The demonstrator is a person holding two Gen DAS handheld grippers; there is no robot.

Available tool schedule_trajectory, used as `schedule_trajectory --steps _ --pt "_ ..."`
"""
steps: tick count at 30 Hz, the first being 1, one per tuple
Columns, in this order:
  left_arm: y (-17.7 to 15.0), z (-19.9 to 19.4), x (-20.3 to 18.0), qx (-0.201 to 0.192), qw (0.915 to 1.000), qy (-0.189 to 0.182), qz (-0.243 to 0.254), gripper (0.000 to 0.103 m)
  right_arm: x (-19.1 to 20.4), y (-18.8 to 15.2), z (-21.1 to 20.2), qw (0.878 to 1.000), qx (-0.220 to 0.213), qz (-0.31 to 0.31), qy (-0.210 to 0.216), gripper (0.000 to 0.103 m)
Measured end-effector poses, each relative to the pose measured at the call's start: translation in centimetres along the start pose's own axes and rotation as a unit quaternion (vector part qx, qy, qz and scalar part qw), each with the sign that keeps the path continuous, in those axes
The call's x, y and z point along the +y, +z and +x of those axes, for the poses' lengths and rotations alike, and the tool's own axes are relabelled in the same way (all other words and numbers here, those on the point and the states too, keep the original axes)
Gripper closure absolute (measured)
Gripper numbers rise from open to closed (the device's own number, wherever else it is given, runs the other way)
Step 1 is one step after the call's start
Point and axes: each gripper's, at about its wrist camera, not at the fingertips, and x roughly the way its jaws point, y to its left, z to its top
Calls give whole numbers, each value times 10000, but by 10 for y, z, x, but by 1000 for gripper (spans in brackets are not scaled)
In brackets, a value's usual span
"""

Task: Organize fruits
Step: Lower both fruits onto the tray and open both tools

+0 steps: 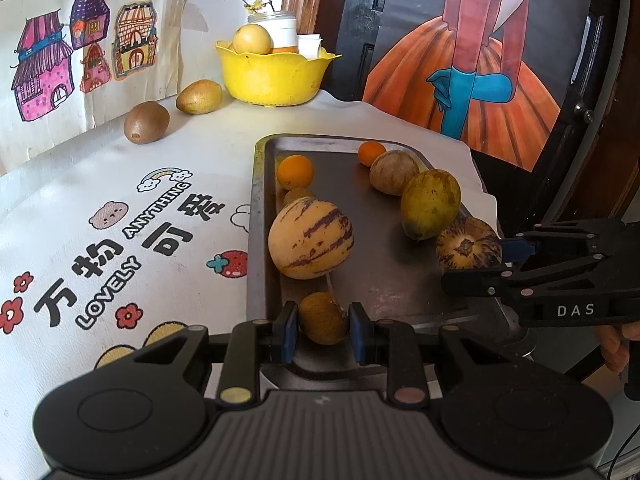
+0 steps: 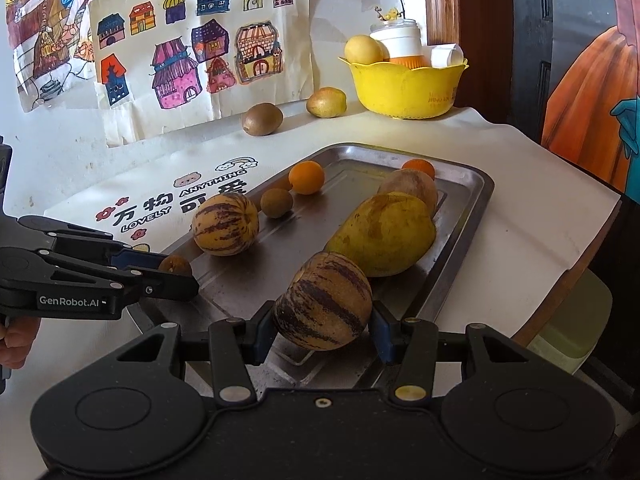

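Fruits on metal tray (image 1: 260, 216); left tongs (image 1: 323, 330) around small brown fruit (image 1: 322, 318); right tongs (image 2: 322, 330) around striped melon (image 2: 322, 300).

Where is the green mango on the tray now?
The green mango lies on the tray's right side, between two striped melons.

Hidden and cut-off parts around the tray and bowl

The small brown fruit (image 2: 175, 265) is half covered by the left gripper (image 2: 168, 270); the white jar (image 1: 276, 30) and the fruit behind the yellow bowl (image 1: 276, 80) rim show only their tops; the wall drawings (image 1: 80, 40) run off-frame
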Motion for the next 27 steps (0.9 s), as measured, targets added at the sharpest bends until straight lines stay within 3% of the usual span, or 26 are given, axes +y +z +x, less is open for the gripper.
schedule_trajectory --steps 18,23,27 --pt "-1 -5 2 -6 9999 -4 -124 70 2 -4 1 9999 -62 -14 -95 50" --pt "-4 -12 2 -38 9998 -23 -188 65 4 -8 -6 9996 -231 -31 -180 43" --pt "-8 -25 2 -174 9994 -35 -289 61 11 -13 -17 9989 -377 -153 -234 29"
